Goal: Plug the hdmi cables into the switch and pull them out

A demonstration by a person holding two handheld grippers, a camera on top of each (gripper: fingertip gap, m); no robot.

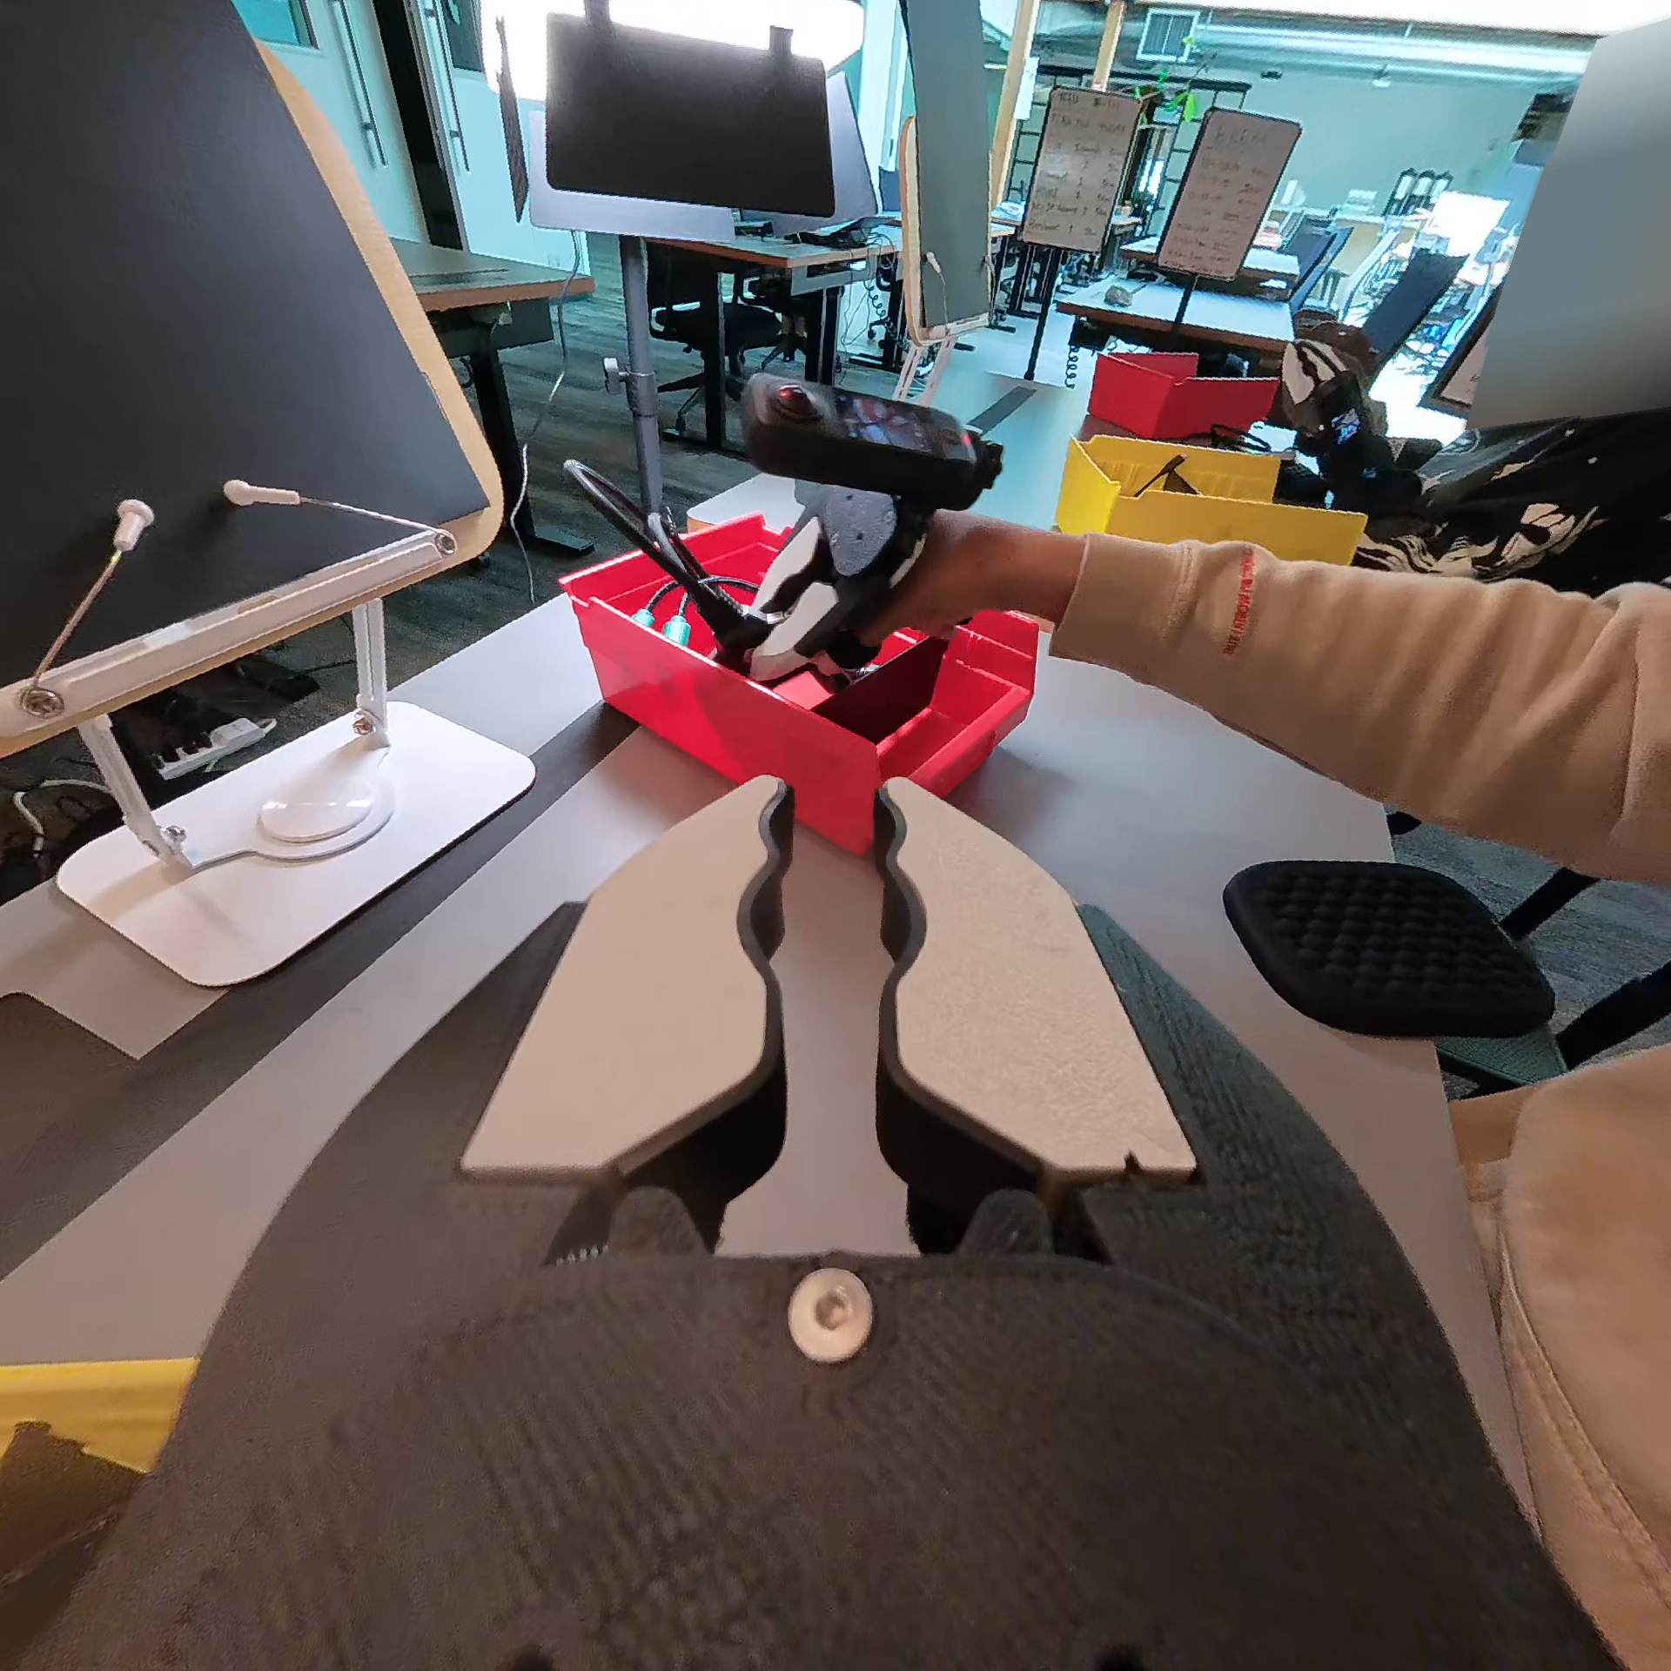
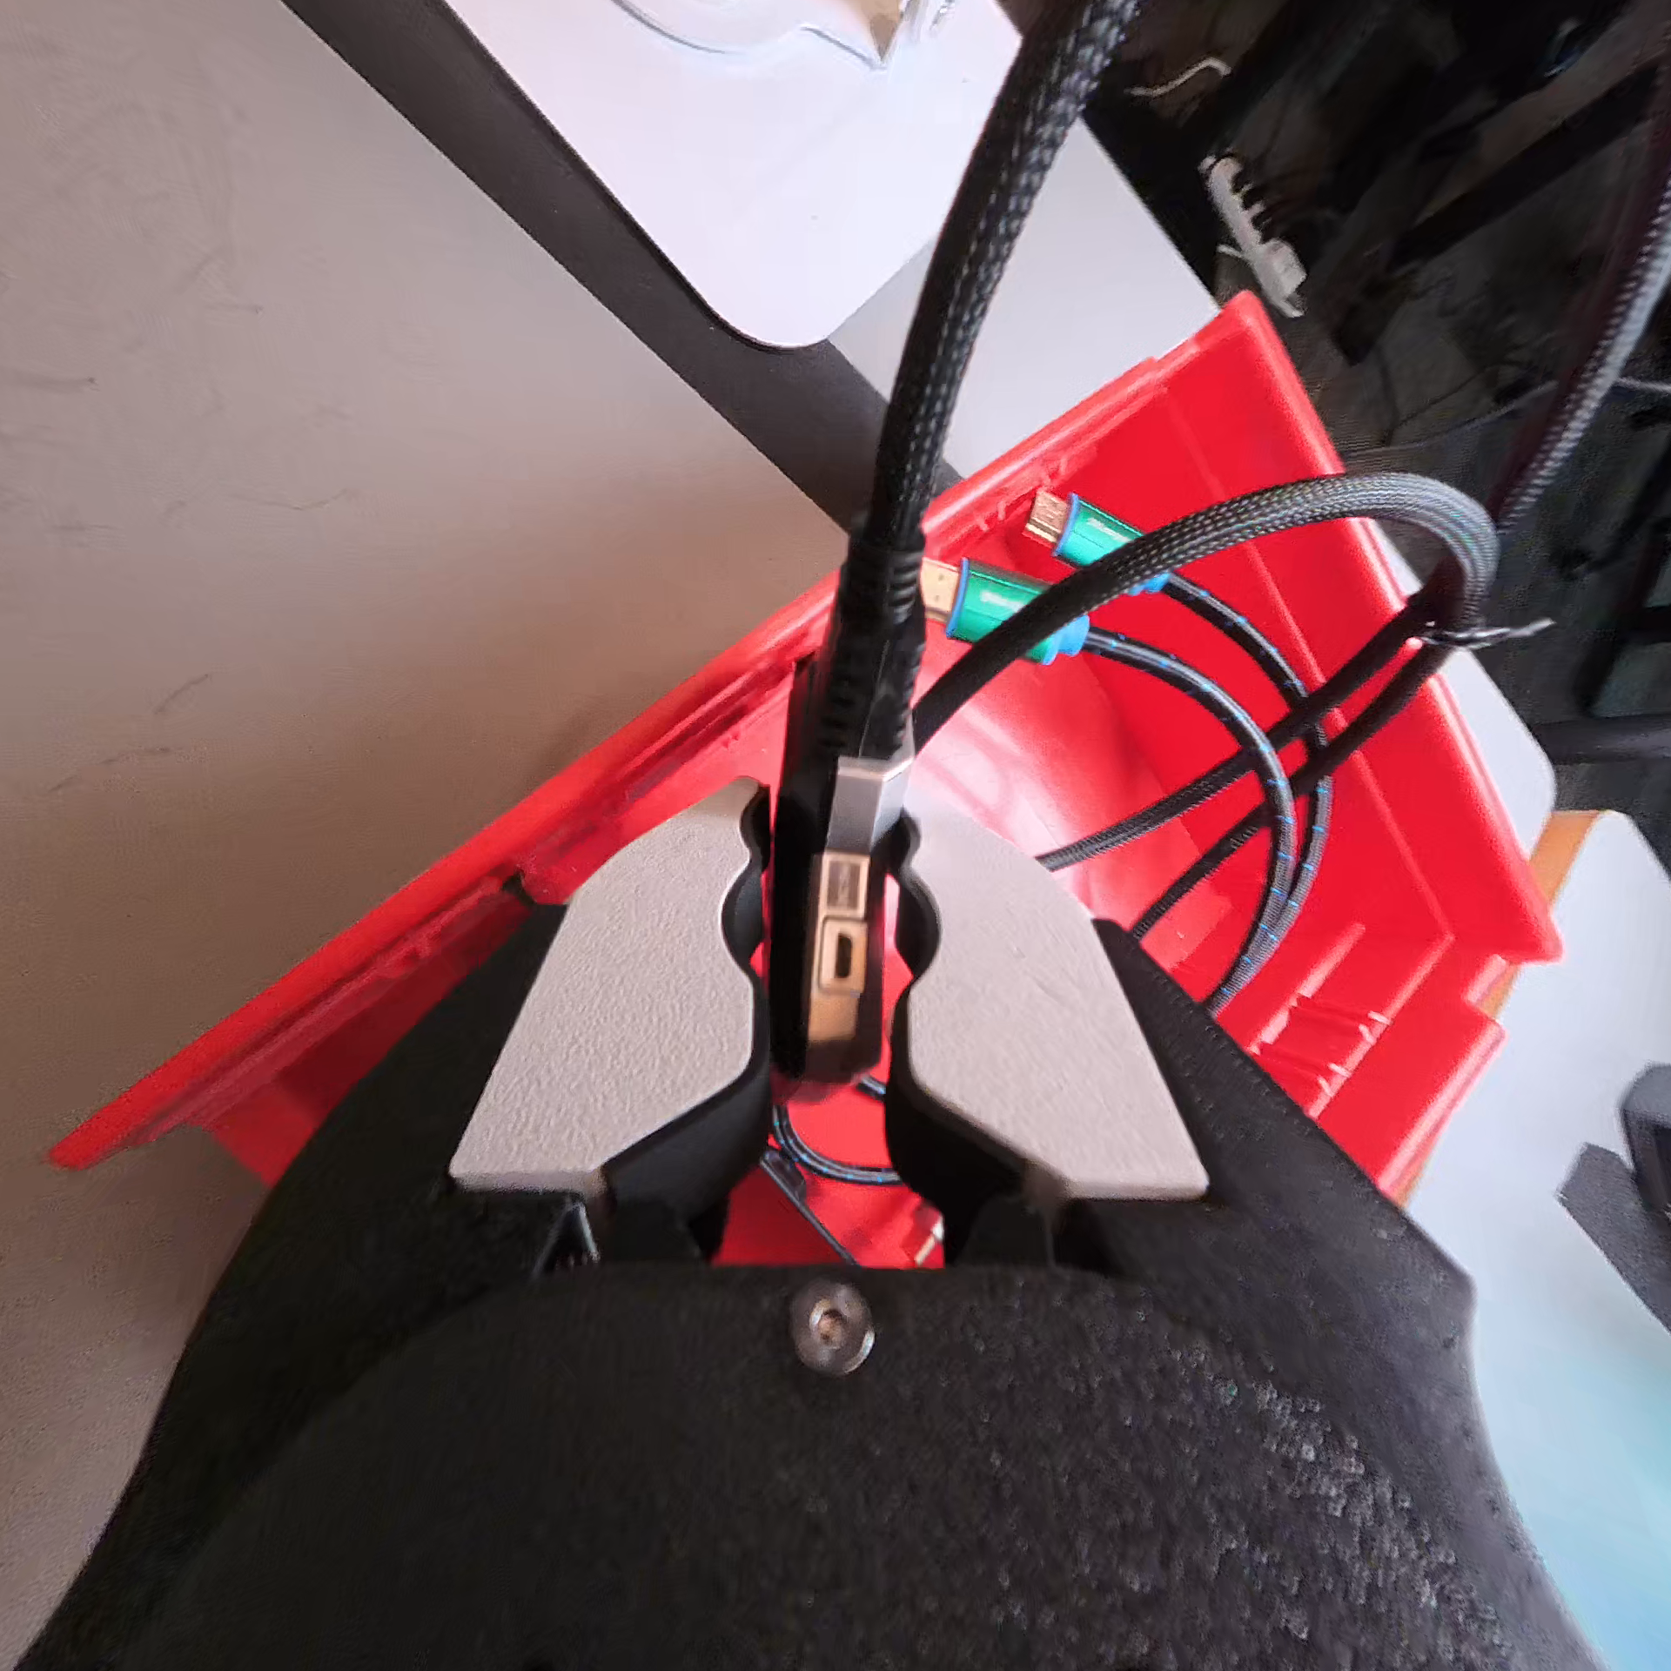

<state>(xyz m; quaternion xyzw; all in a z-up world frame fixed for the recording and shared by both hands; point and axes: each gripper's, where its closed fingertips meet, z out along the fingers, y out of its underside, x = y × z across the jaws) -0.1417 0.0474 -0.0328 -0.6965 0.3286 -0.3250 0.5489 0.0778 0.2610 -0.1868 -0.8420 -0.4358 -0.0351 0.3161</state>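
Pretty early days on this one, judging by how things lie. The right gripper is down inside the red bin with its jaws clamped on the switch, a small silver-and-black box with a thick black braided lead running up out of its far end. An empty port shows on the side facing the camera, so nothing looks plugged in there yet. The two hdmi cables, the ones with green plug ends, are loose in the bin, plugs near the far wall and just beside the switch's lead, not touching any port that can be seen. So the whole plug-in and pull-out part looks like it's not started; what's in hand seems to be just getting the switch out of the bin. The left gripper hovers over the grey counter on the near side of the bin, jaws parted with nothing between them, probably waiting to grab a cable. In the way: the braided lead loops over the cables, and there's another black cable bundle draped across the bin's rim, so tangling looks like a real risk. Around it there's a white stand holding a tilted dark board off to the left, a yellow bin farther back, and a black chair armrest off the counter's right edge.
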